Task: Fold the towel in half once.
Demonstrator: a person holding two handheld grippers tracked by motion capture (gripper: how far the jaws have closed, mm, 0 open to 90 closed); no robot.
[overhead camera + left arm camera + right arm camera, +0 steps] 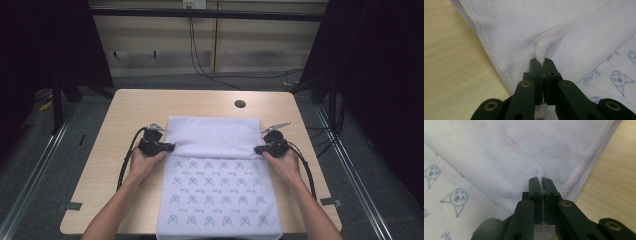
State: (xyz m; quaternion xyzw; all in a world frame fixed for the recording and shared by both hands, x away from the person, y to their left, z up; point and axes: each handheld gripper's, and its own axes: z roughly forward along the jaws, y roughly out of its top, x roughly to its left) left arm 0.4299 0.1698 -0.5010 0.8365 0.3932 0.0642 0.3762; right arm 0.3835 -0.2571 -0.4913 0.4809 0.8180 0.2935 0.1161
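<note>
1. Nearest the person, the white cloth (217,195) hung slightly over the near edge of the table (125,115), its upper face printed with rows of small blue cartoon faces and script.
2. The person's two forearms came in from below on either side of the cloth, the left hand (141,164) at its left edge and the right hand (282,162) at its right edge.
3. The left tongs (170,147) were closed tight on the cloth; in the left gripper view (540,60) the stitched hem rose in a small pinched ridge from between the two black jaws, with a tuft of fabric showing lower down between them.
4. The right tongs (258,149) were likewise clamped on the cloth; in the right gripper view (541,179) a thin layer of fabric sat squeezed between the jaws, just beside the stitched side hem.
5. Between the two tongs ran the edge of a folded-over flap (214,135), plain white side up, lying flat over the far part of the cloth and covering the print there.
6. Beyond the flap the bare wooden table stretched on, with a dark round hole (240,104) near its far edge, well apart from the cloth.
7. Past the table, black cables (200,65) trailed over the grey floor before a pale wall panel.
</note>
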